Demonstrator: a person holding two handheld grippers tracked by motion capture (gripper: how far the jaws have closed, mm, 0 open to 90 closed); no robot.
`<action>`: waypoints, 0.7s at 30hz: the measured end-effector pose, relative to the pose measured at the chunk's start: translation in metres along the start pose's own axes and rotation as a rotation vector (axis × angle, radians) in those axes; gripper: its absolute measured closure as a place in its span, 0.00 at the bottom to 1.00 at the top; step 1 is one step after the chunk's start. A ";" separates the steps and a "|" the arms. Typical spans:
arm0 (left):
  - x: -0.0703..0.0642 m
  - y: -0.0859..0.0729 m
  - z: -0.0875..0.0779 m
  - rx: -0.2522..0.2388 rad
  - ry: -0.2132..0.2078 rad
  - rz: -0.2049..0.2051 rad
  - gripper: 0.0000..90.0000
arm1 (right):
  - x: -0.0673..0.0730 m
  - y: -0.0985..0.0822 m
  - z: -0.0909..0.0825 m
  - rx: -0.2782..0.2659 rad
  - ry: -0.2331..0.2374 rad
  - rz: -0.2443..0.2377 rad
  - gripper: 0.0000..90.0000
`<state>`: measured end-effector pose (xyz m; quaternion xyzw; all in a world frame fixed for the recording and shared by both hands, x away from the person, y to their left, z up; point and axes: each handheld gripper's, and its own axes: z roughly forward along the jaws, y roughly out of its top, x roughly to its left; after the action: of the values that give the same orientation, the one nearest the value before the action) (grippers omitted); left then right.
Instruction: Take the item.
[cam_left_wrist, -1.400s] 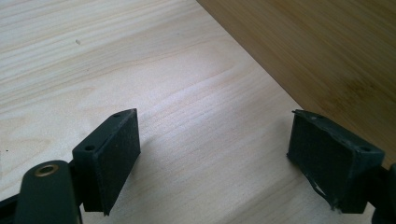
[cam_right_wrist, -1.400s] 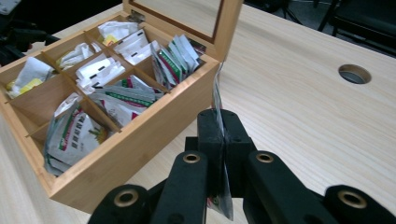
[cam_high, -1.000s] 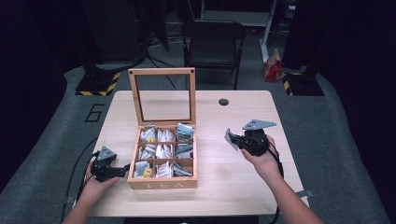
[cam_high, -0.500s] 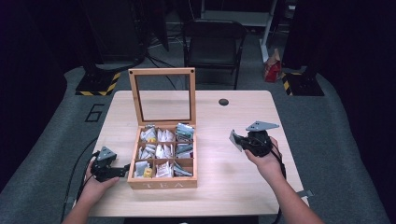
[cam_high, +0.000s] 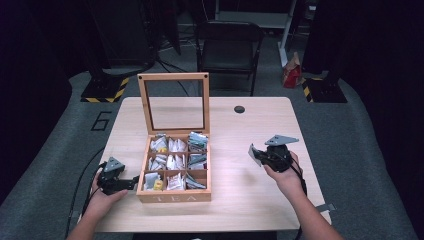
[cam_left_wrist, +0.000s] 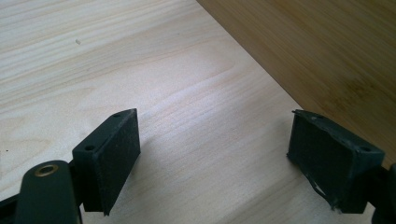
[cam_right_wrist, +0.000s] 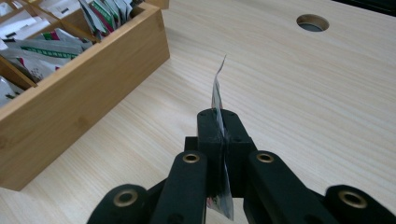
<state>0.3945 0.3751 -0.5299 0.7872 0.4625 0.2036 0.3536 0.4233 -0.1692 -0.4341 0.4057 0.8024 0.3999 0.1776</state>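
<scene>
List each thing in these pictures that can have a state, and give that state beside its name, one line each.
tea box: lid up, compartments holding tea packets
left gripper: open, empty, beside the box wall
right gripper: shut on a tea packet
tea packet: pinched edge-on, held above the table

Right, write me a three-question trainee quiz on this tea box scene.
1. True or false: the right gripper is shut on a tea packet.
2. The wooden box's lid is: A) closed B) standing open C) lying on the table
3. Fill in: the left gripper, with nothing in it, sits with its jaws ____ beside the box.

Key: 1 true; 2 B; 3 open
</scene>
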 end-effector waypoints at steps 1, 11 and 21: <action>0.000 0.000 0.000 0.000 0.000 -0.001 0.18 | 0.000 -0.002 0.001 0.003 -0.003 0.005 0.98; 0.000 0.000 0.000 0.001 0.000 0.001 0.18 | -0.005 -0.018 0.008 0.010 -0.014 0.020 0.98; 0.000 0.000 0.000 0.000 0.000 0.000 0.18 | -0.007 -0.032 0.015 0.035 -0.038 0.031 0.98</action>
<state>0.3945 0.3751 -0.5299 0.7871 0.4626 0.2035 0.3537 0.4199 -0.1784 -0.4687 0.4287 0.7993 0.3808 0.1795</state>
